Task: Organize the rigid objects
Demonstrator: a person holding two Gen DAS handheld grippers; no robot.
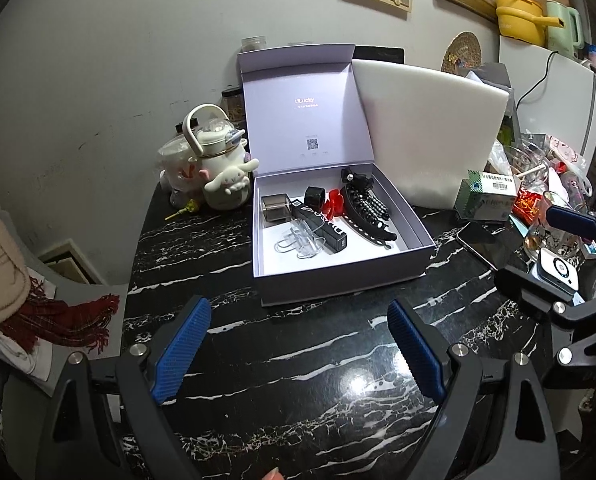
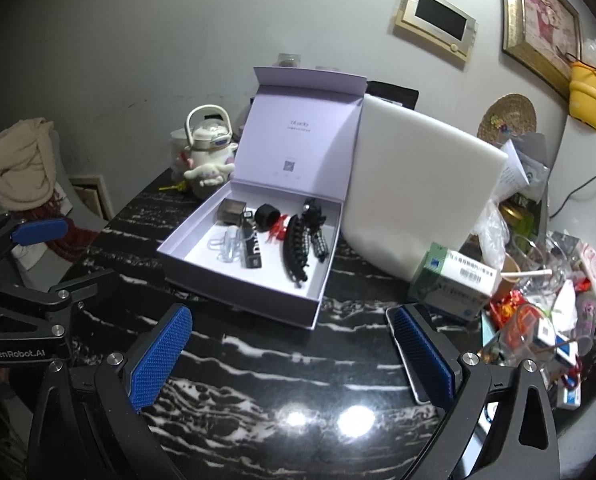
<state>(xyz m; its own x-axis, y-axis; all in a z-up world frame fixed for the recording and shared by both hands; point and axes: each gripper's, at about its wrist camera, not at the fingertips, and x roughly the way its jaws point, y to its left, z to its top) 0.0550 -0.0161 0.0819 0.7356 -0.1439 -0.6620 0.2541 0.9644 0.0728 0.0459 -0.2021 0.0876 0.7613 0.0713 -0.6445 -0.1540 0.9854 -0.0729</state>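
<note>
Right now both tools hang over the near edge of the black white-veined marble table (image 1: 298, 364), and neither carries anything. The left gripper (image 1: 299, 352) has its blue ribbed pads spread wide with only bare stone between them; the right gripper (image 2: 294, 360) is spread just as wide and equally empty.

Straight ahead of the left gripper, toward the middle of the table, sits the open lilac cardboard gift box (image 1: 337, 280), its lid standing up at the back. Most of the small rigid pieces already lie inside: a smoky square plastic cube (image 1: 276, 206) in the far left corner, a long black rectangular tube (image 1: 321, 226) running diagonally from there toward the near right, clear plastic clips (image 1: 299, 242) beside it, a red plastic claw clip (image 1: 335, 203), and a long black curved hair claw (image 1: 367, 218) whose long axis runs front to back along the right wall.

Seen from the right gripper, the box lies ahead and to the left, while a dark slim phone (image 2: 411, 364) lies flat just beside its right pad, long axis pointing away toward the green-and-white medicine carton (image 2: 455, 286) at the cluttered right edge. My guess is the loose pieces on that side come next, and the right hand is plainly the nearer one.
</note>
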